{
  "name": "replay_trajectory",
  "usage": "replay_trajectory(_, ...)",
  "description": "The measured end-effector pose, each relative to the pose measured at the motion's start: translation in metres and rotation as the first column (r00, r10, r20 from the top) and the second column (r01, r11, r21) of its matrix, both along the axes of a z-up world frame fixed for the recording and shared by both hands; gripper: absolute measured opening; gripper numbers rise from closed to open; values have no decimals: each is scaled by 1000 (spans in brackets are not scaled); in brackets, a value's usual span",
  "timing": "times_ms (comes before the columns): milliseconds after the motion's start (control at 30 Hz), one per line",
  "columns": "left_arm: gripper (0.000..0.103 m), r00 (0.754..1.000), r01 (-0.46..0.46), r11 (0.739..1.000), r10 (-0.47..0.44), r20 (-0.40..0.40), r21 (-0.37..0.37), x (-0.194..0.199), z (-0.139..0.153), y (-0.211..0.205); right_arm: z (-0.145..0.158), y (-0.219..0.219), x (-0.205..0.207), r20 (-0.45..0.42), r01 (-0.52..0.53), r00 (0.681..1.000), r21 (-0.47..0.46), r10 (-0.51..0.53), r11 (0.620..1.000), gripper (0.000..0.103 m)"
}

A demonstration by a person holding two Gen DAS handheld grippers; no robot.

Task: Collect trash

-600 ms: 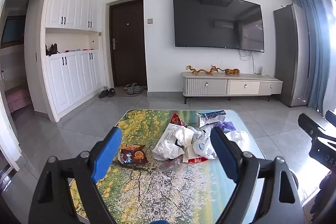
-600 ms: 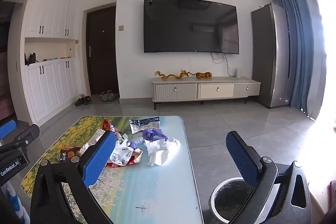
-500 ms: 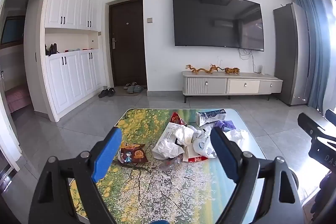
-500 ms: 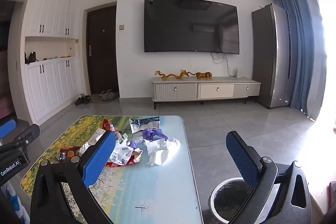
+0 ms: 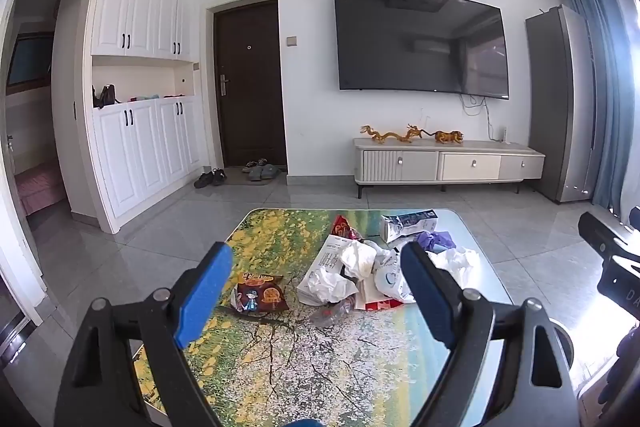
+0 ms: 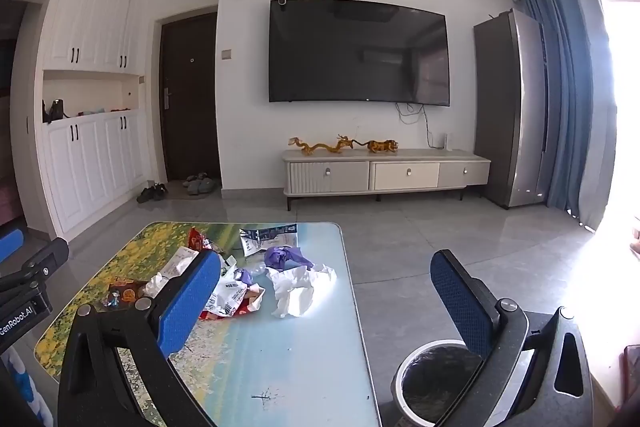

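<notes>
Trash point(image 5: 362, 273) on table point(image 5: 280, 367), heaped at far half: wrappers, crumpled tissue point(image 6: 298, 287), snack bag point(image 5: 260, 297), carton point(image 5: 408, 225).

All light, soft, thin. Film probably slippery; tissue crushes easy. You pinch at crumpled fold or raised edge, not flat sheet.

Left tongs point(image 5: 316, 301) wide apart, empty, above near table; pile ahead, not touching. Right tongs point(image 6: 324, 301) also wide apart, empty; tissue ahead between fingers in view, apart.

Bin point(image 6: 434, 379) on floor, right of table.
</notes>
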State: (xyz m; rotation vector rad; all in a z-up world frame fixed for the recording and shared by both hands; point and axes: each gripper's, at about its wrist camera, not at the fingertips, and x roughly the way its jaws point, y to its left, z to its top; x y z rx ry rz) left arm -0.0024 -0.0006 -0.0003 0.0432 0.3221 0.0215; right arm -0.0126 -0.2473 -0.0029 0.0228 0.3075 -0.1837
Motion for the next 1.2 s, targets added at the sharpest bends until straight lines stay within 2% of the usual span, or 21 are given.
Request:
replay_trajectory(333, 86, 999, -50, 999, 50, 8, -19, 3, -1, 7, -1, -7, -2, 17, 53, 998, -5, -53, 999, 103)
replay_trajectory(700, 86, 995, -96, 995, 96, 31, -8, 4, -5, 9, -2, -8, -2, 21, 78, 997, -5, -78, 997, 103)
replay_trajectory(1200, 86, 994, -106, 994, 107, 35, -22, 5, -7, 13, -2, -9, -4, 26, 89, 996, -2, -89, 996, 103)
